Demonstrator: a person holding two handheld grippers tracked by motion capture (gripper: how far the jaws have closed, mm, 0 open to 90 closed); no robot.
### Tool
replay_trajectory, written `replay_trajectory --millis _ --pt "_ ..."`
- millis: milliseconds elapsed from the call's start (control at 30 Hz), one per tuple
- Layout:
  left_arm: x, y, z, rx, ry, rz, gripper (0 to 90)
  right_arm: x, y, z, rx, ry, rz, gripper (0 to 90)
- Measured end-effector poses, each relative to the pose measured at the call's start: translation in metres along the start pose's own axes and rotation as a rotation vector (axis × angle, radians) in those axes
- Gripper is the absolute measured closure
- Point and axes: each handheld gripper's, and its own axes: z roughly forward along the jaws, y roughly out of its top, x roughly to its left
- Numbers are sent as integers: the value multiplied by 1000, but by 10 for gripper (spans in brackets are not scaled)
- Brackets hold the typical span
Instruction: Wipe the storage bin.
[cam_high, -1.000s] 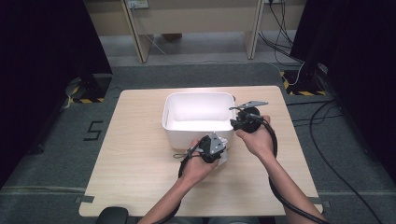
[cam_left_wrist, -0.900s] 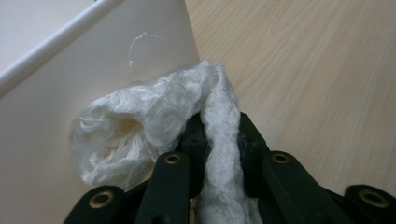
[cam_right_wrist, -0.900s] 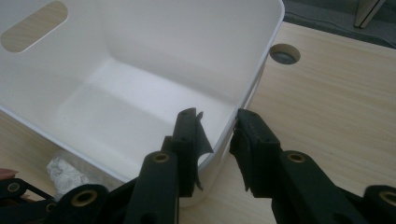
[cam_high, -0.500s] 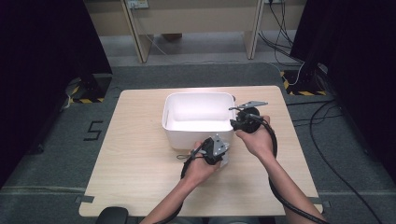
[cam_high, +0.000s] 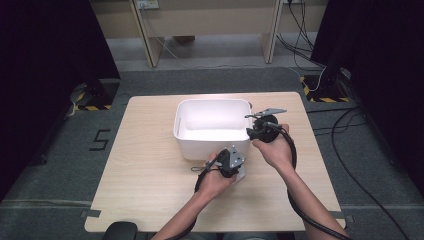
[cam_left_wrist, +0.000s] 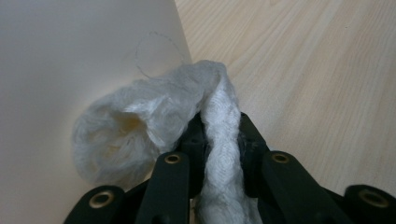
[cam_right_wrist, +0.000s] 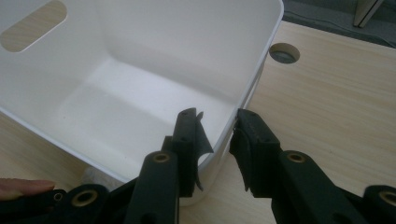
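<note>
- White cloth (cam_left_wrist: 154, 116), a crumpled gauzy wad, sits pinched in the left gripper (cam_left_wrist: 218, 140), whose jaws are closed tight on a twisted strand of it while the loose bulk bulges out beyond the tips.
- It hangs just outside the near wall of the white bin (cam_high: 192, 142), pressed up against that wall and low over the wooden table (cam_high: 145, 170) (not yet over the rim).
- From the left gripper (cam_high: 231, 162), the bin's opening lies up and forward; I judge the coming move must lift the wad above the rim before it can go in.
- Its long axis runs along the jaws, pointing toward the bin wall.
- Right gripper (cam_right_wrist: 215, 140) straddles the bin's near right corner, one jaw inside and one outside, clamped on the wall (cam_right_wrist: 229, 135) and seemingly steadying it.
- Left hand (cam_high: 215, 177) is the nearer one to the cloth; it carries it alone.
</note>
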Motion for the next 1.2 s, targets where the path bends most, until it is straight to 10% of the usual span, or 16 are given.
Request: replay_trajectory --millis 1200 --pt "0 23 -20 -63 22 6 775 1 0 0 2 -9 7 708"
